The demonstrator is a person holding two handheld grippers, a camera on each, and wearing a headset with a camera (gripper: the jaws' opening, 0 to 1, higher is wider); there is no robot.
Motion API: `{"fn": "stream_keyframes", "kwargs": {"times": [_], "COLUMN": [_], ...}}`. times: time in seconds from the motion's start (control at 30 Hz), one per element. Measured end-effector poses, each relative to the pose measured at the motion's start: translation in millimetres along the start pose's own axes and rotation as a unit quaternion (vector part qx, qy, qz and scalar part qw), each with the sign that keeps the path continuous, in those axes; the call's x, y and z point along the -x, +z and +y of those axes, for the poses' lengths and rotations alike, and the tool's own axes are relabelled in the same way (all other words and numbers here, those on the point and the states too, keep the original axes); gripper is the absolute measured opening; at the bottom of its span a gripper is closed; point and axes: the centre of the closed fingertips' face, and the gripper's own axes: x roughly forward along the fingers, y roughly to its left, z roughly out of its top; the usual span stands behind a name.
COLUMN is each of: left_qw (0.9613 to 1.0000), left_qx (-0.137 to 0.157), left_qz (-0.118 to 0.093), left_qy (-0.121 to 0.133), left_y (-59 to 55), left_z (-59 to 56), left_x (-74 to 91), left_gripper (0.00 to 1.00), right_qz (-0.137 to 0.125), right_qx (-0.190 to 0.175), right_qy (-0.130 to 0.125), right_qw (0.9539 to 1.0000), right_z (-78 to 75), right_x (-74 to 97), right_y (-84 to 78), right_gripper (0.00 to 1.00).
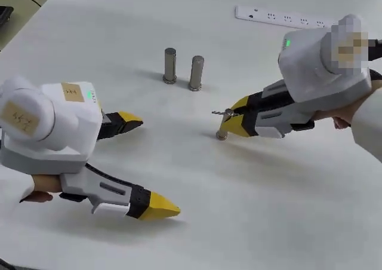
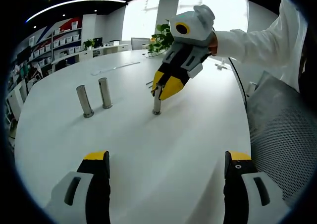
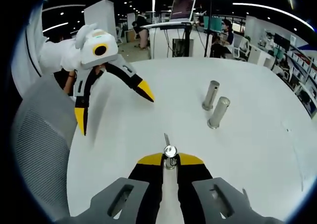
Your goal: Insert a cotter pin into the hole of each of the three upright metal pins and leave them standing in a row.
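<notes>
Two upright metal pins [image 1: 170, 66] [image 1: 196, 73] stand side by side at the back of the white table [image 1: 197, 222]. A third pin [image 1: 222, 132] stands apart, nearer to me. My right gripper [image 1: 234, 118] is shut on a cotter pin [image 1: 221, 112] at that pin's top, and the thin wire pokes out past it. In the right gripper view the pin's head [image 3: 170, 151] sits at the closed yellow tips, with the wire [image 3: 167, 139] beyond. My left gripper [image 1: 159, 166] hovers wide open at the front left, holding nothing.
A white power strip [image 1: 280, 17] lies at the table's far edge. A grey mesh chair [image 2: 282, 135] stands beside the table. The left gripper view shows the two paired pins [image 2: 84, 101] [image 2: 105, 92] left of the right gripper [image 2: 168, 87].
</notes>
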Motion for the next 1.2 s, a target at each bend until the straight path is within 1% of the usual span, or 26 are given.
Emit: {"fn": "stream_keyframes", "kwargs": {"times": [0.17,0.23,0.33,0.4,0.47,0.5,0.53,0.63,0.67,0.7,0.73,0.77,0.8,0.83,0.87,0.97,1.07,1.1,1.2], "left_qw": [1.0000,1.0000,1.0000,1.0000,0.9998,0.9998,0.9997,0.9996,0.9995,0.9992,0.9990,0.9983,0.9980,0.9980,0.9980,0.9978,0.9973,0.9971,0.9963], "left_qx": [-0.001,0.000,0.005,0.009,0.018,0.020,0.022,0.023,0.025,0.029,0.032,0.040,0.044,0.044,0.044,0.049,0.053,0.055,0.061], "left_qz": [-0.002,-0.001,0.003,0.003,-0.004,-0.006,-0.008,-0.014,-0.018,-0.026,-0.032,-0.042,-0.044,-0.044,-0.045,-0.044,-0.048,-0.049,-0.056], "left_qy": [0.000,0.000,0.001,0.000,0.000,0.000,0.001,0.004,0.005,0.005,0.005,0.006,0.007,0.008,0.009,0.012,0.016,0.016,0.021], "left_y": [1.2,1.0,-1.0,-1.5,-0.5,-0.2,0.6,3.9,5.8,9.4,12.0,15.2,15.7,15.6,15.7,15.2,17.0,17.6,19.5], "left_z": [0.9,1.1,1.6,1.1,1.4,1.5,1.6,2.2,2.4,2.6,2.7,3.1,3.5,3.9,4.2,5.1,6.2,6.3,8.2], "left_x": [0.5,0.5,-0.3,-0.6,-0.7,-0.6,-0.5,0.6,1.2,2.4,3.1,3.8,4.2,4.5,4.6,5.7,7.8,8.5,10.4], "left_gripper": [0.96,0.96,0.96,0.96,0.95,0.95,0.95,0.95,0.95,0.95,0.95,0.95,0.95,0.95,0.95,0.95,0.95,0.95,0.95], "right_qz": [-0.002,-0.001,-0.003,-0.008,-0.023,-0.024,-0.025,-0.030,-0.034,-0.043,-0.054,-0.075,-0.082,-0.084,-0.089,-0.088,-0.081,-0.082,-0.089], "right_qx": [0.001,0.005,0.010,0.004,0.001,0.003,0.004,0.005,0.000,-0.009,-0.018,-0.027,-0.034,-0.039,-0.044,-0.055,-0.074,-0.079,-0.109], "right_qy": [0.003,0.007,0.007,-0.002,-0.003,-0.004,-0.006,-0.017,-0.020,-0.027,-0.039,-0.049,-0.047,-0.048,-0.054,-0.057,-0.071,-0.074,-0.089], "right_qw": [1.0000,1.0000,0.9999,1.0000,0.9997,0.9997,0.9997,0.9994,0.9992,0.9987,0.9976,0.9956,0.9950,0.9945,0.9936,0.9929,0.9914,0.9907,0.9861], "right_z": [-1.1,-0.1,-0.4,-1.5,0.2,1.0,1.3,3.2,3.9,3.9,2.0,1.4,4.3,6.5,4.9,11.5,19.1,21.2,26.7], "right_x": [-0.5,-0.4,-0.6,1.1,5.5,7.5,9.8,21.7,25.2,30.8,34.8,40.1,43.8,48.2,53.8,65.4,77.8,81.0,91.9], "right_y": [0.6,0.7,2.0,5.6,13.2,14.4,15.2,16.0,15.9,15.8,16.8,18.8,17.5,14.5,9.2,-3.2,-20.7,-23.9,-34.1], "right_gripper": [0.04,0.04,0.05,0.06,0.12,0.18,0.22,0.27,0.29,0.31,0.36,0.47,0.56,0.63,0.68,0.73,0.81,0.83,0.89]}}
